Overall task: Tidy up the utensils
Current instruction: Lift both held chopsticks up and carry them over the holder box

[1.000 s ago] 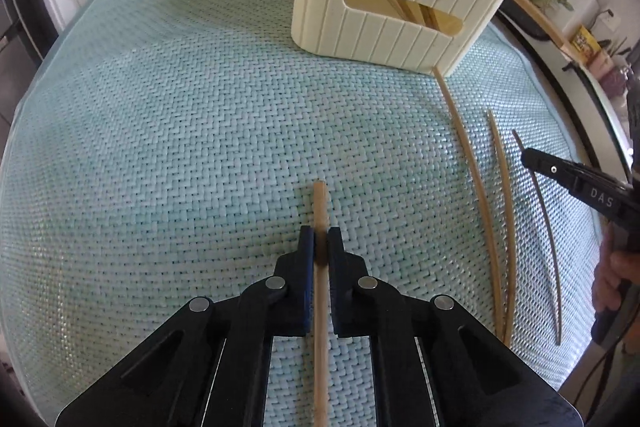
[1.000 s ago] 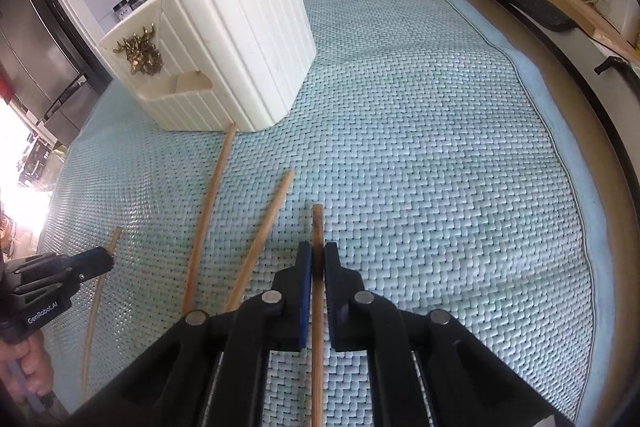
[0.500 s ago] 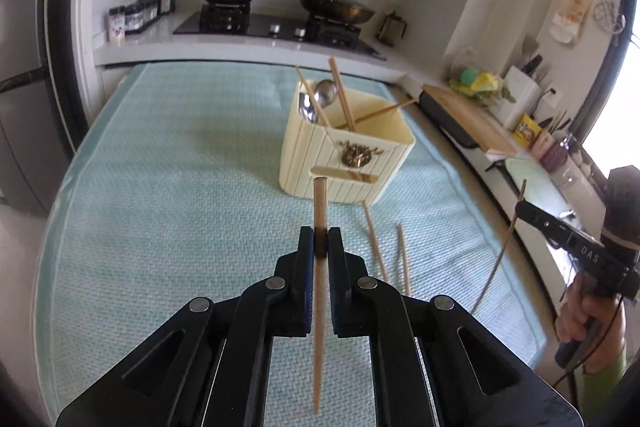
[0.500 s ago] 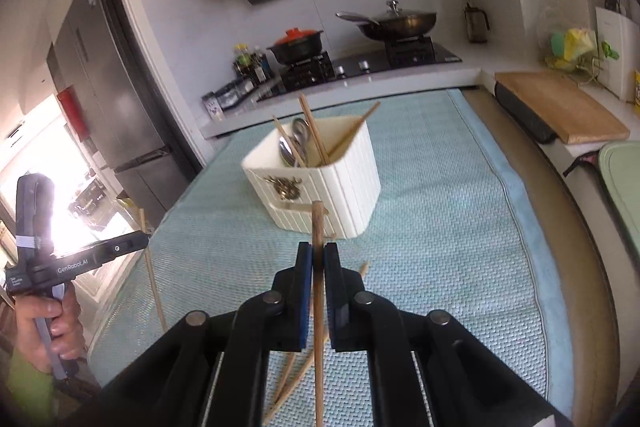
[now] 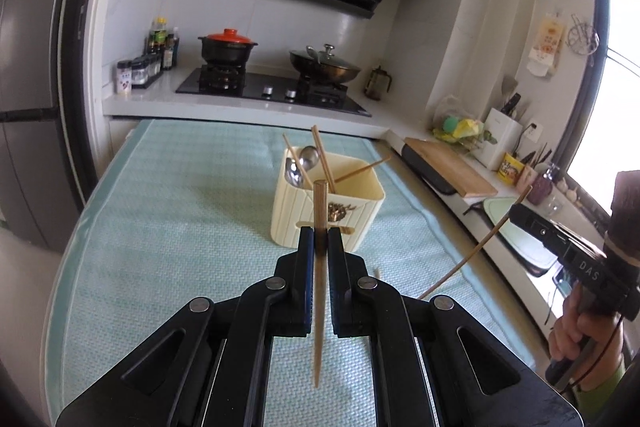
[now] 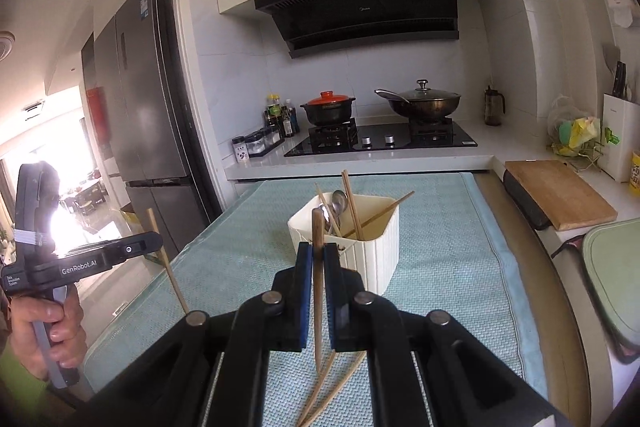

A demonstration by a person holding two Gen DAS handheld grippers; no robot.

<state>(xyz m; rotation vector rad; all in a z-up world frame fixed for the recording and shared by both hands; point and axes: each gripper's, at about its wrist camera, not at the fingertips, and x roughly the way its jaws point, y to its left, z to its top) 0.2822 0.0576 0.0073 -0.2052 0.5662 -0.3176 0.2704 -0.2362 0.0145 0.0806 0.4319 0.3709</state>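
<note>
Both the left tongs [image 5: 321,233] and right tongs [image 6: 318,249] were clamped on one upright chopstick [image 5: 320,227] each [image 6: 317,267]; the holder [image 5: 332,211] stood straight ahead, beyond and below both tips, about equally near.

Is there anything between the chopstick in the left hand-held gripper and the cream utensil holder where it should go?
Nothing visible. The left hand-held gripper holds its chopstick above the mat, and the utensil holder stands directly ahead with open space between.
</note>
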